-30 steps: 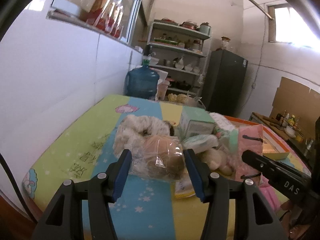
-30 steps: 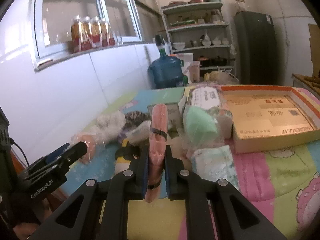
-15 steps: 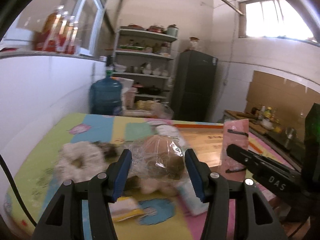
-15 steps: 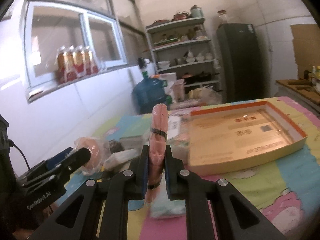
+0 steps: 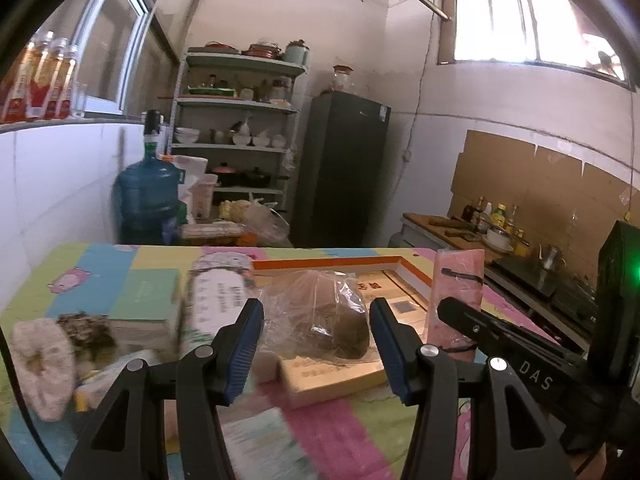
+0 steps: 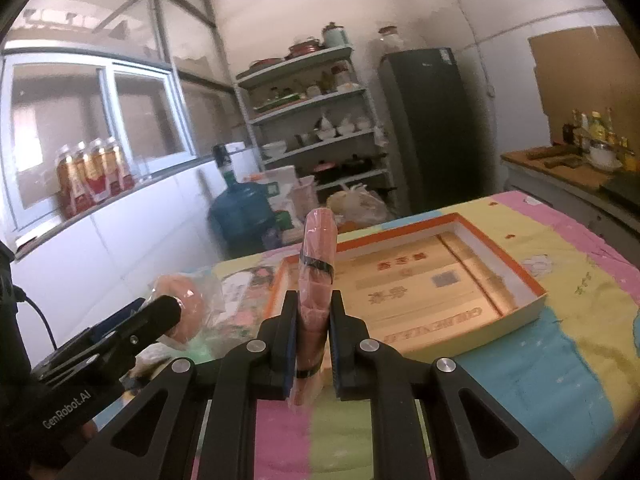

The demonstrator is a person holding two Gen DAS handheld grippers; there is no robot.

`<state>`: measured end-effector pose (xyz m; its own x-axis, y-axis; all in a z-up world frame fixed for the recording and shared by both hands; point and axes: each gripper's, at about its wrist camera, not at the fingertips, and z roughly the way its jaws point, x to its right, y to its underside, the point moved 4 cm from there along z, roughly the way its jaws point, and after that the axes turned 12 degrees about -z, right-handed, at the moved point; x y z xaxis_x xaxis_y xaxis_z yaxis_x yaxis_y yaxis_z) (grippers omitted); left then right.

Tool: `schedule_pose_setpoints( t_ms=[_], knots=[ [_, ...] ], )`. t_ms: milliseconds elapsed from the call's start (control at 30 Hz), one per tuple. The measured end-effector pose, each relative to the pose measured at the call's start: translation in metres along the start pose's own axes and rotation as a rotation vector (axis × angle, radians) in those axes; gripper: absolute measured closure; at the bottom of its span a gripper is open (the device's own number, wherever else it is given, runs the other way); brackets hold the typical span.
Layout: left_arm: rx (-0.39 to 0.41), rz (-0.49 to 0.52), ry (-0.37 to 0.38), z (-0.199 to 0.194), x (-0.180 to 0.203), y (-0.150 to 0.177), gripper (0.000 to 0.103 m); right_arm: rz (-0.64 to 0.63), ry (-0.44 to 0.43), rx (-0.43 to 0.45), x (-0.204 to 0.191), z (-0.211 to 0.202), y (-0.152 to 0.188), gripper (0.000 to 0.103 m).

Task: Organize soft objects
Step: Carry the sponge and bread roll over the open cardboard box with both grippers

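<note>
We carry two soft things toward the box (image 6: 500, 280) with the orange rim. Our left gripper (image 5: 316, 332) is clamped on a bagged toy (image 5: 320, 320), in front of the near edge of the box. Our right gripper (image 6: 314, 332) is pressed tight on a pink pack (image 6: 316, 264), also before that edge. The thin plastic of the bag is slippery, so we think the toy may slide out. The two grippers are near each other and may collide over the box.

Wrist views – shared shallow box (image 5: 412, 276) ahead
</note>
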<state>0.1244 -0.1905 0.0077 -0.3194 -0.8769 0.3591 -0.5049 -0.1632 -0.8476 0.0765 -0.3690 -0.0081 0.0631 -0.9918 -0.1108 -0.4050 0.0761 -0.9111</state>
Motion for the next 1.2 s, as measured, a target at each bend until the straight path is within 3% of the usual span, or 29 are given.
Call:
schedule_pose_setpoints(
  t_ms=[600, 1000, 1200],
  knots=[
    [-0.136, -0.016, -0.052, 0.104, 0.033, 0.021, 0.048, 0.098, -0.022, -0.087, 0.09, 0.059, 0.005, 0.089],
    [-0.204, -0.038, -0.1, 0.14, 0.029, 0.035, 0.048, 0.145, -0.124, -0.185, 0.102, 0.097, 0.018, 0.088],
    [-0.242, -0.055, -0.117, 0.149, 0.027, 0.037, 0.047, 0.149, -0.124, -0.212, 0.104, 0.103, 0.022, 0.085]
  ],
)
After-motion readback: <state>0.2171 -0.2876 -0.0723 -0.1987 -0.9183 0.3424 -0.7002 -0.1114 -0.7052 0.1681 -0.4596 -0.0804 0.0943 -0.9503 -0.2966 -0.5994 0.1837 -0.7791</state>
